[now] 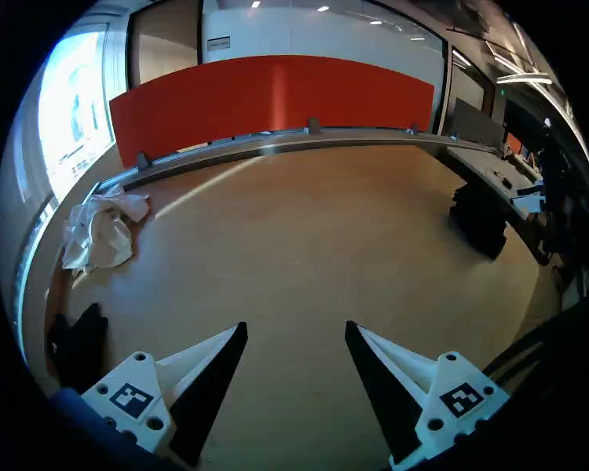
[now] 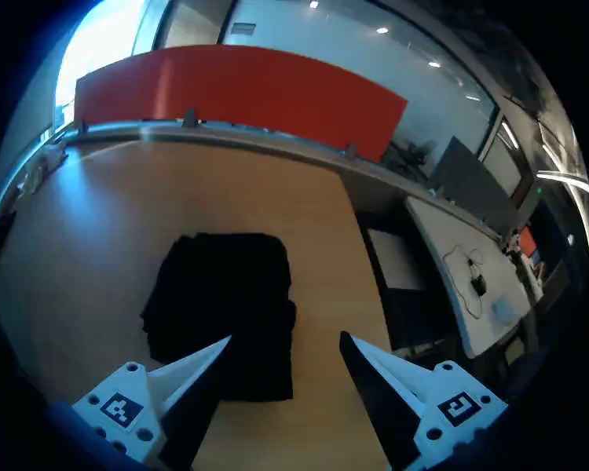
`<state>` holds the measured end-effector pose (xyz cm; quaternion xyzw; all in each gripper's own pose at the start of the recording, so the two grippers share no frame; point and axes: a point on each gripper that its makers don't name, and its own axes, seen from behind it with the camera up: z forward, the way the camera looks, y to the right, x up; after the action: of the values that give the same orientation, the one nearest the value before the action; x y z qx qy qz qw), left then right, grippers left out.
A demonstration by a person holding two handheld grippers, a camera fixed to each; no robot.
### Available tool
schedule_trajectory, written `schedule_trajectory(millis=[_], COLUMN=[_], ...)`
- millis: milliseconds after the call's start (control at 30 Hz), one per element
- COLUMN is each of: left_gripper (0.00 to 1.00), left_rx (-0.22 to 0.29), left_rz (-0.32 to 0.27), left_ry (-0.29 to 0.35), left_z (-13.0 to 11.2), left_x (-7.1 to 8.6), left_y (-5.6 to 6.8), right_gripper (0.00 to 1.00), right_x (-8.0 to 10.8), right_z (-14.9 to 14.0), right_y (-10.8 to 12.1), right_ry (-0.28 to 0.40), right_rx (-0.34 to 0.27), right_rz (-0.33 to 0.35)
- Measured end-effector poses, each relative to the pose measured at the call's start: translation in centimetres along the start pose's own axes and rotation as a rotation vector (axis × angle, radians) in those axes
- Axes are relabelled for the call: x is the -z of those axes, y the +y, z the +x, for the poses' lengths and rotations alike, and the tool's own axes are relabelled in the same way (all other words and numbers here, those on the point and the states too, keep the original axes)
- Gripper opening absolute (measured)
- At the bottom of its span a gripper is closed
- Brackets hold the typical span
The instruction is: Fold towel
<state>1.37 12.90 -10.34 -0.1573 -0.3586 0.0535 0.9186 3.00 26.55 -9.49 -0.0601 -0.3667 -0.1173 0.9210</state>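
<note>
Over a table point(image 1: 310, 235), the left gripper point(image 1: 295, 324) and right gripper point(image 2: 287, 336) hang wide open and empty; the black towel point(image 2: 224, 298) lies folded, so the crumpled white towel point(image 1: 98, 228) probably wants flattening first

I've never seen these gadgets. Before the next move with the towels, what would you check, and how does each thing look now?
1. The left gripper is open and empty: ok.
2. The right gripper is open and empty: ok.
3. The black towel lies folded on the table: ok.
4. The white cloth is spread out for folding: not ok, it lies crumpled near the table edge.
5. Bare table lies ahead of the left gripper: ok.
</note>
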Motion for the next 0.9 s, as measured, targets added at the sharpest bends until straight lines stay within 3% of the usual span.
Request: schedule_trajectory(millis=[200,433,700,900], left_gripper=[0.92,0.92,0.92,0.92], left_rx=[0.002,0.008,0.016,0.049], left_rz=[0.003,0.012,0.044,0.097], left_ry=[0.009,0.027,0.081,0.170], left_z=[0.3,0.9,2.4,4.9], left_x=[0.1,0.2,0.5,1.0], left_y=[-0.1,-0.5,-1.5,-3.4], right_gripper=[0.97,0.96,0.96,0.96], right_x=[1.3,3.3,5.2,6.6], right_z=[4.4,9.1,13.6,16.1], right_y=[-0.1,-0.9,-3.3,-6.5], right_ry=[0.171,0.337,0.474,0.543], right_rx=[-0.075,-0.151,-0.216,-0.206], right_rz=[-0.050,-0.061,-0.030,0.008])
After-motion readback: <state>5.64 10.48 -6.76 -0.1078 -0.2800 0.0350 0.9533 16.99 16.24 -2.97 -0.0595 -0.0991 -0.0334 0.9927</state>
